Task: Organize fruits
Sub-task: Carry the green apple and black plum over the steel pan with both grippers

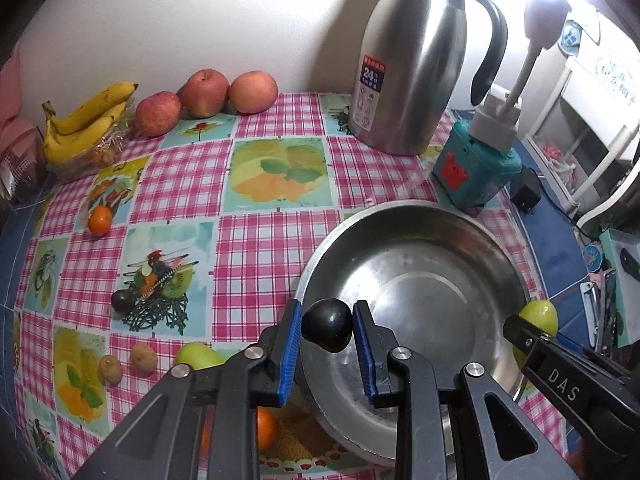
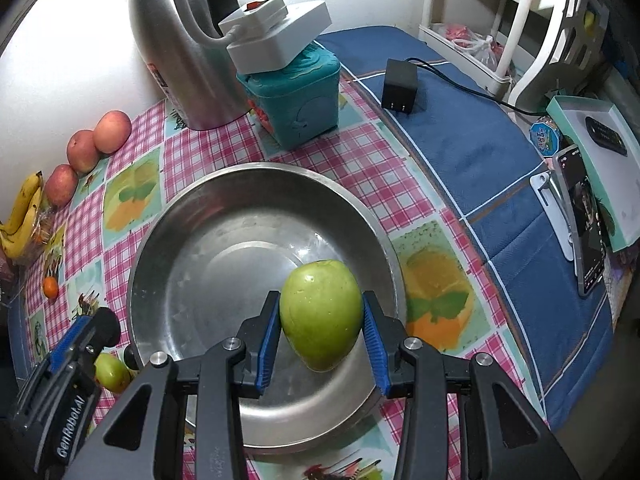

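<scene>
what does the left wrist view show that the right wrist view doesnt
Only the left wrist view shows the dark fruit gripped in the left gripper, a second dark fruit on the cloth, and two small brown fruits.

Only the right wrist view shows the phone on its stand and the black adapter.

Both show the steel bowl, the green fruit in the right gripper, apples, bananas and the thermos.
</scene>
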